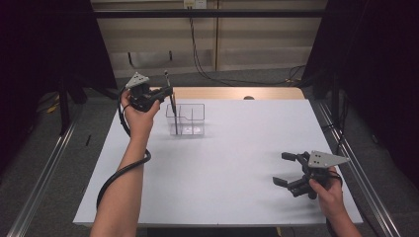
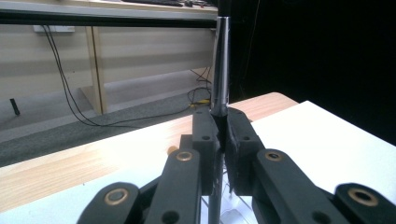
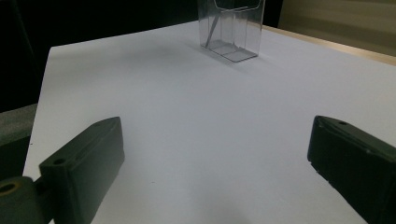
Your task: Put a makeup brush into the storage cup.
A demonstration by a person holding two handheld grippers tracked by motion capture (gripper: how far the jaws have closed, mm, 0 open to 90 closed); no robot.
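Note:
A clear plastic organizer box (image 1: pixel 188 118) with compartments stands on the white table (image 1: pixel 232 163) at the back left. My left gripper (image 1: pixel 168 92) is shut on a dark, thin pen (image 1: pixel 172 106), held upright with its lower end inside the box's left compartment. In the left gripper view the pen (image 2: pixel 220 70) rises between the closed jaws of my left gripper (image 2: pixel 222 128). My right gripper (image 1: pixel 283 169) rests open near the table's front right, nothing between its jaws. In the right gripper view, my right gripper (image 3: pixel 215 158) faces the box (image 3: pixel 231 28) far off, with the pen (image 3: pixel 212 29) leaning inside it.
A wooden strip (image 1: pixel 237 93) runs along the table's far edge. Cables (image 1: pixel 207 69) trail on the grey floor behind. Dark curtains stand at both sides, and metal rails (image 1: pixel 44 168) flank the table.

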